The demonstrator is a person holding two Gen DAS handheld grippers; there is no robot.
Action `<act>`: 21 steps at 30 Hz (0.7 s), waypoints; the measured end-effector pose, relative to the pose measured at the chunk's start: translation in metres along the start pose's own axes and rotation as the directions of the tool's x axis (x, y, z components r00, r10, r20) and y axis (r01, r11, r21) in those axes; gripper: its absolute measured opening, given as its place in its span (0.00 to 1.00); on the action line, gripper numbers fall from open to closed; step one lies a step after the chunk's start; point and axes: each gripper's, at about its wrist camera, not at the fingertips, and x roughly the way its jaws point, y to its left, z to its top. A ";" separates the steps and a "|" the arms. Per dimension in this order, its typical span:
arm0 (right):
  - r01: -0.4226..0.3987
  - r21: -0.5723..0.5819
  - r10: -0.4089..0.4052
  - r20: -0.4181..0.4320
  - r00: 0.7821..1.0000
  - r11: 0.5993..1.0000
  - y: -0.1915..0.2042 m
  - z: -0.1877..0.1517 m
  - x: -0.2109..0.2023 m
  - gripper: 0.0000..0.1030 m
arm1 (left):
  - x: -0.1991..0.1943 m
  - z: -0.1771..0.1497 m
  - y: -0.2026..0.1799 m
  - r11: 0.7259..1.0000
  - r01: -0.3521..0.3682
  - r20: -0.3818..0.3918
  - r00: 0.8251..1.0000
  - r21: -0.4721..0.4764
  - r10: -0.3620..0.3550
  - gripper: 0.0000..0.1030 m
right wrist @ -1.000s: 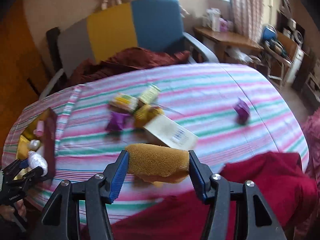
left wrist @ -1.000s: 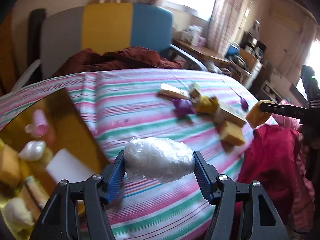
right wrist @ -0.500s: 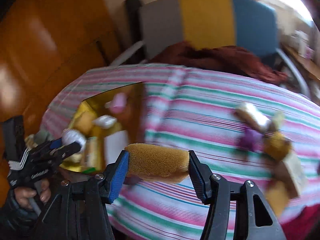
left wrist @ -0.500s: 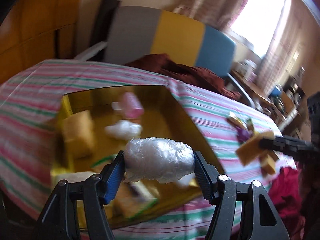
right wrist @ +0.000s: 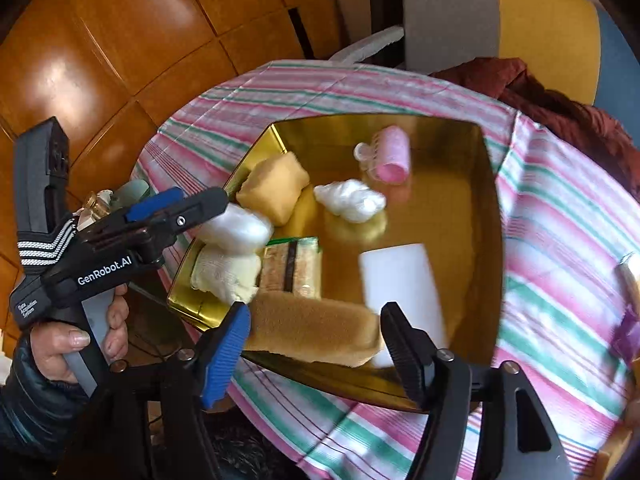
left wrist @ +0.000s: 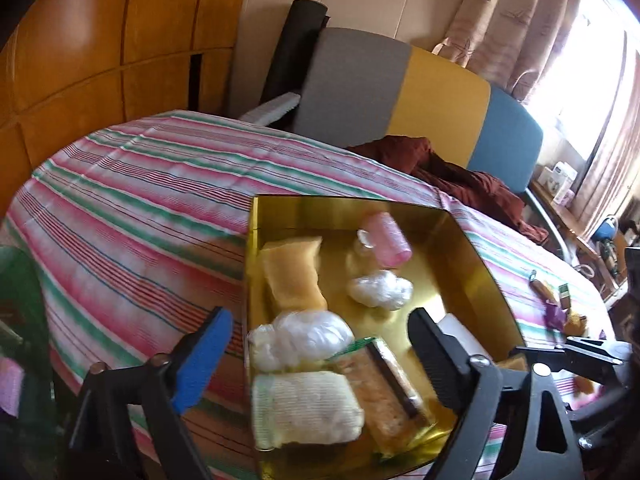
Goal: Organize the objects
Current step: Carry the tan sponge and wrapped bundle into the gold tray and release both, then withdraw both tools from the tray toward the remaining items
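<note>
Plastic-wrapped white bundle (left wrist: pixel 300 338), crinkly and oval, lies in the gold tray (left wrist: pixel 352 204) under the opening left tool (left wrist: pixel 320 340), its pads clear of it. Two such bundles, two tan sponges, one pink roller (right wrist: pixel 390 154). Brown sponge (right wrist: pixel 316 328) sits between the opening right tool's (right wrist: pixel 314 334) pads, untouched on the right.

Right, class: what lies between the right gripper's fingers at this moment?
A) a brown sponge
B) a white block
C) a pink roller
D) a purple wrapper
A: the brown sponge sits between the opening fingers of the right gripper, over the near rim of the gold tray.
</note>
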 end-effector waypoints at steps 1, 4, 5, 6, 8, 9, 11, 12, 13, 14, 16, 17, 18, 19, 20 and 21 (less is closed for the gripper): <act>0.001 0.002 -0.001 0.000 1.000 1.000 0.001 0.000 0.003 0.73 | -0.001 -0.001 0.002 1.000 -0.009 0.002 1.000 -0.001 0.009 0.92; 0.005 0.012 -0.005 -0.002 1.000 1.000 -0.001 -0.006 0.003 0.76 | -0.003 -0.007 0.007 1.000 -0.021 -0.003 1.000 -0.010 0.020 0.93; 0.007 0.015 -0.007 -0.001 1.000 1.000 -0.002 -0.008 0.001 0.76 | -0.004 -0.009 0.008 1.000 -0.024 -0.003 1.000 -0.014 0.024 0.93; 0.012 0.018 -0.012 0.002 1.000 1.000 -0.002 -0.010 0.001 0.76 | -0.006 -0.012 0.009 0.999 -0.028 0.000 1.000 -0.020 0.028 0.93; 0.022 0.028 -0.022 0.016 1.000 0.999 -0.002 -0.012 -0.003 0.76 | -0.009 -0.014 0.008 0.999 -0.028 0.003 1.000 -0.027 0.028 0.93; 0.022 0.034 -0.023 0.025 0.999 0.999 -0.003 -0.014 -0.006 0.76 | -0.011 -0.016 0.006 0.999 -0.026 0.004 1.000 -0.031 0.027 0.93; 0.030 0.045 -0.032 0.045 0.998 0.999 -0.002 -0.016 -0.011 0.76 | -0.013 -0.017 0.003 0.999 -0.021 0.003 1.000 -0.028 0.022 0.93; 0.037 0.049 -0.040 0.053 0.998 0.998 -0.002 -0.017 -0.013 0.76 | -0.014 -0.018 0.000 1.000 -0.021 0.003 1.000 -0.022 0.022 0.93; 0.046 0.053 -0.049 0.064 0.997 0.998 -0.002 -0.018 -0.015 0.76 | -0.016 -0.019 -0.003 1.000 -0.022 0.005 1.000 -0.017 0.023 0.93; 0.055 0.056 -0.059 0.072 0.996 0.997 -0.002 -0.019 -0.017 0.76 | -0.017 -0.019 -0.006 1.000 -0.023 0.008 1.000 -0.011 0.023 0.93; 0.083 0.057 -0.088 0.087 0.992 0.995 -0.001 -0.022 -0.020 0.76 | -0.020 -0.021 -0.013 1.000 -0.017 0.009 1.000 0.007 0.017 0.93; 0.096 0.058 -0.101 0.093 0.990 0.994 0.000 -0.023 -0.021 0.76 | -0.022 -0.021 -0.018 1.000 -0.019 0.011 1.000 0.017 0.018 0.93; 0.106 0.060 -0.112 0.099 0.989 0.993 0.000 -0.024 -0.023 0.76 | -0.023 -0.022 -0.021 0.999 -0.023 0.013 1.000 0.026 0.023 0.93; 0.115 0.063 -0.121 0.105 0.987 0.991 -0.001 -0.025 -0.023 0.76 | -0.024 -0.023 -0.025 0.999 -0.025 0.015 1.000 0.035 0.025 0.94; 0.122 0.066 -0.129 0.109 0.986 0.990 -0.001 -0.026 -0.024 0.76 | -0.025 -0.023 -0.028 0.999 -0.028 0.016 1.000 0.044 0.027 0.94; 0.134 0.070 -0.141 0.113 0.984 0.989 -0.002 -0.028 -0.025 0.76 | -0.026 -0.024 -0.032 0.998 -0.032 0.018 0.999 0.058 0.031 0.94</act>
